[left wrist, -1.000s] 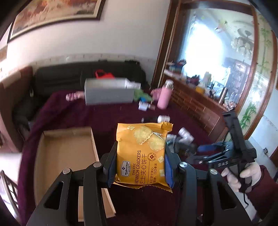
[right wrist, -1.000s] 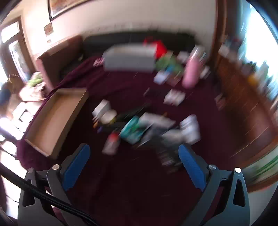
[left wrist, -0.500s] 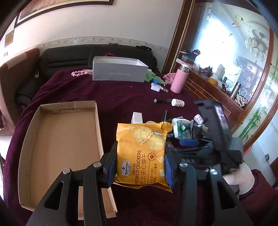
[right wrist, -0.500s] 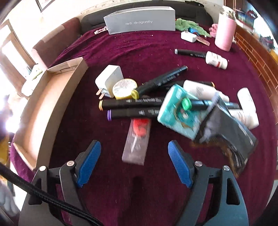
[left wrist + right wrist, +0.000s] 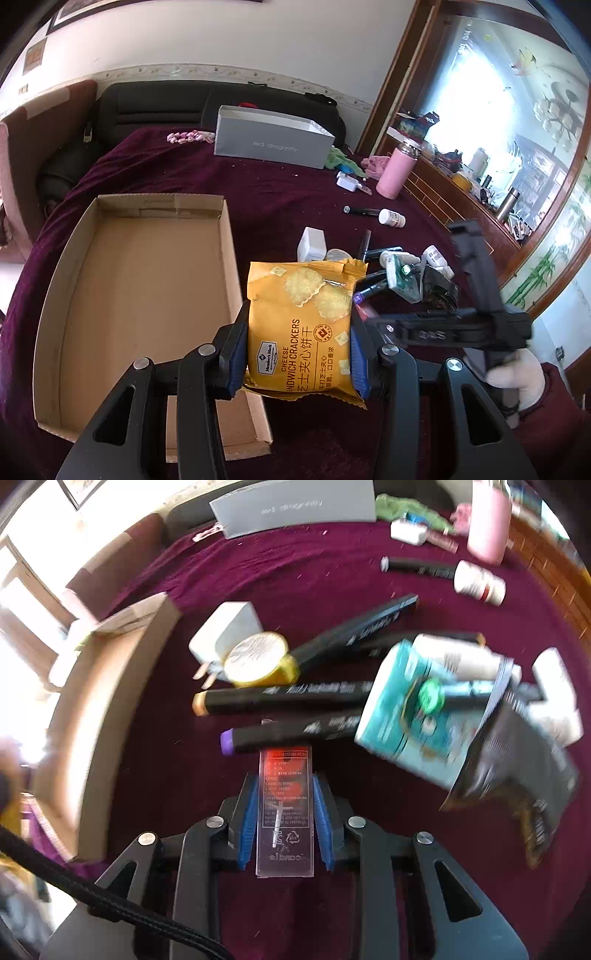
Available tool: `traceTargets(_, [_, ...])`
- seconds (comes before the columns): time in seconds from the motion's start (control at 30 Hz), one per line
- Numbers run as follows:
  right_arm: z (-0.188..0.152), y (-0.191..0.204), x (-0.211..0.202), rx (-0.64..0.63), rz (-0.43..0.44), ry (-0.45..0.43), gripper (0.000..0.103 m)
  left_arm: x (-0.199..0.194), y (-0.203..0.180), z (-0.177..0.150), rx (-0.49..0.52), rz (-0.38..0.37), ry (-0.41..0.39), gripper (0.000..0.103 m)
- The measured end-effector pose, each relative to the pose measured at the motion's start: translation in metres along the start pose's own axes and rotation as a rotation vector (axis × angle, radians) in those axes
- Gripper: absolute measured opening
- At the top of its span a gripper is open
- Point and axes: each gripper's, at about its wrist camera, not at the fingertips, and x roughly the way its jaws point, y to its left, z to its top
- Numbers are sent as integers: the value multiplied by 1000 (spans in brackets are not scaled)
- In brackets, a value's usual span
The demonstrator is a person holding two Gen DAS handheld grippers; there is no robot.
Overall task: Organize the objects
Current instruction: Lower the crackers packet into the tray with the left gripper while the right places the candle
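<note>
The left gripper (image 5: 299,354) is clamped on a yellow cracker packet (image 5: 301,328), its blue pads pressing both side edges so the packet stands upright between them. Below and to the left of this gripper lies an open cardboard tray (image 5: 140,295) on the maroon cloth (image 5: 277,195), the tray's right wall passing just under the packet's lower left corner. Ahead and to the right of the left gripper, past the packet's top edge, sits the pile of loose items, and further right the right gripper's black frame is seen held by a gloved hand (image 5: 517,380). The right gripper (image 5: 284,812) has just been closing its jaws, and a clear candle packet (image 5: 284,808) with a red label now lies between the blue pads, which stand against its long edges or very near them; the blur leaves it unclear whether they press it. Just ahead of this gripper's tips lies a purple-capped marker (image 5: 280,733), touching the candle packet's far end, and beyond that an orange-capped marker (image 5: 280,698). Further ahead to the left are a white charger (image 5: 225,635) and a round gold tin (image 5: 258,659), touching each other. Ahead to the right lie a teal packet (image 5: 402,716) and a dark foil pouch (image 5: 517,760), overlapping.
</note>
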Motion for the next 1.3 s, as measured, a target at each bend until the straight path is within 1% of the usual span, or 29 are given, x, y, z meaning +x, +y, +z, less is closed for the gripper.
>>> traceTargets(0.27, [-22,-2,-14,87,327,80,26,-6,14,-3,-35,7,-5,40])
traceTargets(0.33, [-25,2,-19,95,389,85,26,-8,20,-2,-49,10,-6,40])
traceTargets(0.4, [-27,10,-27,93,431,80,26,-9,27,1,-59,28,-5,40])
traceTargets(0.47, [-25,20,-34,87,464,76,26,-11,37,8,-61,63,-9,40])
traceTargets(0.6, [-2,47,-39,77,502,57,26,-8,57,29,-44,138,-15,40])
traceTargets(0.77, [39,83,-28,79,523,42,26,12,86,53,-75,184,-1,40])
traceTargets(0.8, [47,92,-24,81,516,39,26,20,95,58,-91,206,6,40])
traceTargets(0.83, [56,101,-18,79,495,27,26,26,100,61,-103,210,14,40])
traceTargets(0.9, [71,117,-3,88,456,13,26,41,114,66,-140,206,40,40])
traceTargets(0.97, [79,125,6,102,434,14,26,57,127,71,-177,206,64,40])
traceTargets(1.0, [80,125,7,101,411,6,26,63,132,72,-193,205,72,40])
traceTargets(1.07, [94,134,20,91,346,-12,26,74,142,74,-228,197,89,40])
traceTargets(1.1, [94,135,21,90,326,-16,26,82,148,74,-255,178,100,40])
traceTargets(1.17, [102,141,27,100,303,-16,26,92,155,74,-289,157,113,40])
traceTargets(1.2, [101,136,28,104,297,-14,26,97,158,72,-306,145,119,40])
traceTargets(1.3, [106,135,37,100,262,-18,26,105,161,71,-321,140,124,40])
